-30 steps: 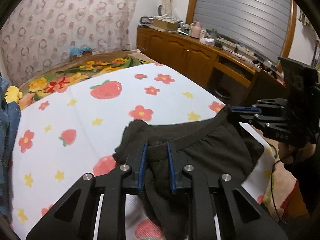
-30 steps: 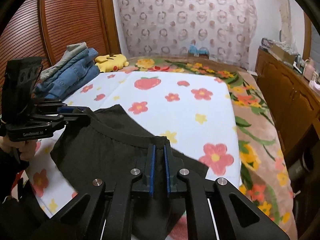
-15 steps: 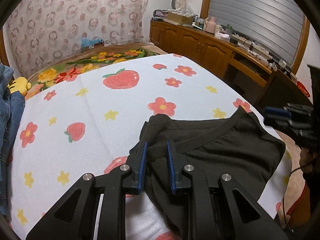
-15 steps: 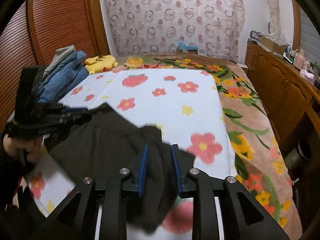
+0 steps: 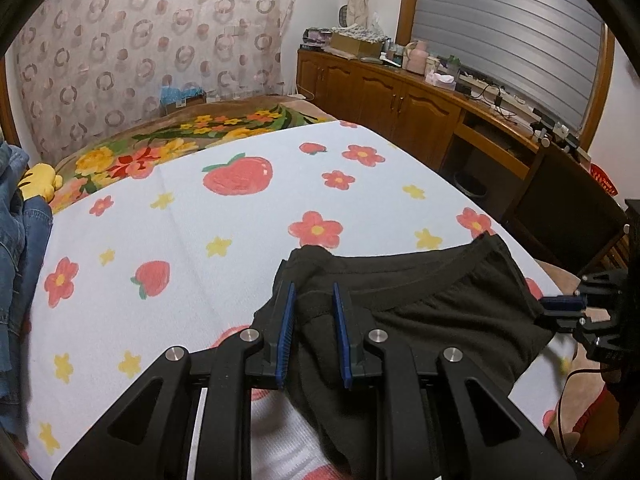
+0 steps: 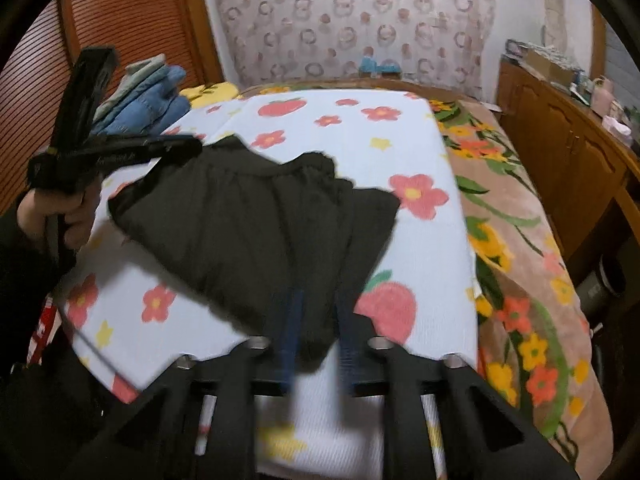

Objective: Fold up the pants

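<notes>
The black pants [image 5: 432,312] are lying on the bed [image 5: 192,240], over its white sheet printed with flowers and strawberries. Their waistband is facing the far end of the bed, and its long line is running side to side across the near part of the bed. At the far left, folded jeans [image 6: 148,100] and a yellow soft toy [image 5: 40,180] are sitting at the bed's edge, clear of the pants. The left hand-held gripper [image 5: 314,336], tilting downward, is pinching a bunched corner of the waistband between narrow jaws. The right hand-held gripper [image 6: 316,340], blurred, is closing with dark cloth between its pads. A wooden cabinet [image 5: 400,100] is standing beside the bed's right side.
</notes>
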`<action>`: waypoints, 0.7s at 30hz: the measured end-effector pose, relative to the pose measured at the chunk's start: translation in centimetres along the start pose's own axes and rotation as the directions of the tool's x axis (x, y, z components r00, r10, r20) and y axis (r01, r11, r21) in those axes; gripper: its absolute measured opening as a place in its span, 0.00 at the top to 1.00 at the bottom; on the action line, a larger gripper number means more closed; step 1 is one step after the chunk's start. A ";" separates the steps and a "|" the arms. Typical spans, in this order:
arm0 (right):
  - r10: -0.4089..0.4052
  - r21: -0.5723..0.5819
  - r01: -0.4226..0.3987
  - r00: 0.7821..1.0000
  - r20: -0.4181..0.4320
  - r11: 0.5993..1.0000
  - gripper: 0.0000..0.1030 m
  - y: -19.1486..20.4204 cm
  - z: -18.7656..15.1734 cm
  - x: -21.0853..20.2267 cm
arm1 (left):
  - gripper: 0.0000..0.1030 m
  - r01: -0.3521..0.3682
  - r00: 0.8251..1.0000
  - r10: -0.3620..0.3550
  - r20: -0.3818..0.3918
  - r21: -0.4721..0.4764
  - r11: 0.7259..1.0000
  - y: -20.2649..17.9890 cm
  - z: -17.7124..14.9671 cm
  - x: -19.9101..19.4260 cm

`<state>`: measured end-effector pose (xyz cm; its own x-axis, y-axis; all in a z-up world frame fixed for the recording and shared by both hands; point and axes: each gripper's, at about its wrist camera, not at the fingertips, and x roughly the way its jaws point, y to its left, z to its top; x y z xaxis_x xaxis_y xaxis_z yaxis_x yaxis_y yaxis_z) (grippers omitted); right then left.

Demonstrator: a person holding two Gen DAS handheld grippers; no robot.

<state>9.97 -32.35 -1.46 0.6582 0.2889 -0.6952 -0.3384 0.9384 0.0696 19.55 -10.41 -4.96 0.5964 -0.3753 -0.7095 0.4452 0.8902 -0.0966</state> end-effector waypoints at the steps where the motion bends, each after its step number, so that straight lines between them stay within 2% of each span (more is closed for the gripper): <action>1: -0.007 -0.004 0.007 1.000 -0.001 1.000 0.86 0.0 0.0 -0.1 | 0.80 0.000 1.000 0.000 0.000 0.001 1.000 0.0 0.0 0.0; 5: -0.016 -0.005 0.016 1.000 0.026 1.000 0.86 0.2 0.6 -1.0 | 0.80 0.000 1.000 0.000 -0.002 0.000 1.000 -0.1 0.1 -0.1; 6: -0.018 -0.005 0.018 0.999 0.035 1.000 0.86 0.2 0.8 -1.2 | 0.83 0.000 1.000 0.000 0.002 0.000 1.000 -0.1 0.0 -0.1; 10: -0.033 -0.006 0.033 0.997 0.073 0.999 0.76 -0.2 2.5 -1.1 | 0.85 0.012 0.999 -0.013 0.039 0.016 1.000 -0.7 0.4 -1.0; 13: -0.017 0.009 0.016 0.996 0.082 1.000 0.70 -0.7 4.1 0.2 | 0.86 0.022 0.998 -0.024 0.060 0.028 0.999 -1.3 0.8 -1.7; 21: 0.025 0.043 -0.026 0.999 0.040 0.999 0.70 -1.8 6.4 4.8 | 0.88 0.017 0.997 -0.020 0.073 0.040 0.999 -1.3 1.4 -2.2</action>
<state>18.02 -31.43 -0.39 0.6763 0.3195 -0.6638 -0.3266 0.9377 0.1185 18.65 -11.11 -2.29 0.6346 -0.4111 -0.6544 0.4817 0.8726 -0.0810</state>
